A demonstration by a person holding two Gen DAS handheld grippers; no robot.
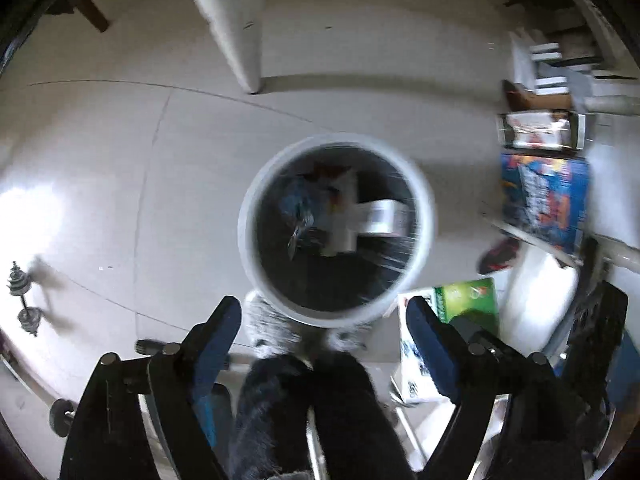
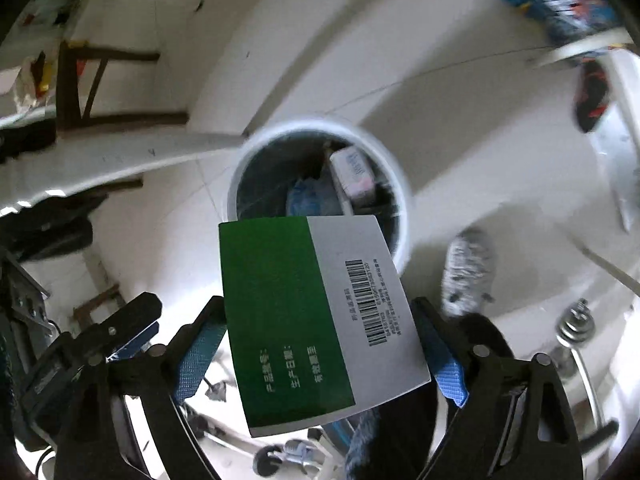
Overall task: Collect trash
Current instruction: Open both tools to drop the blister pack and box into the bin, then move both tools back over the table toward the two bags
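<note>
A round white bin [image 1: 424, 216] with a dark liner stands on the pale floor and holds a white box [image 1: 380, 218] and blue wrappers. My left gripper [image 1: 324, 316] is open and empty, just above the bin's near rim. My right gripper [image 2: 320, 320] is shut on a green and white box [image 2: 316, 320] with a barcode, held near the bin [image 2: 404, 200]. That box also shows in the left wrist view [image 1: 468, 298], to the right of the bin.
A person's legs in dark trousers and grey fuzzy slippers [image 1: 268, 324] stand by the bin. A blue printed box [image 1: 544, 204] and other boxes sit on shelves at the right. A dumbbell [image 1: 24, 300] lies on the floor at left. A wooden chair [image 2: 100, 88] stands behind.
</note>
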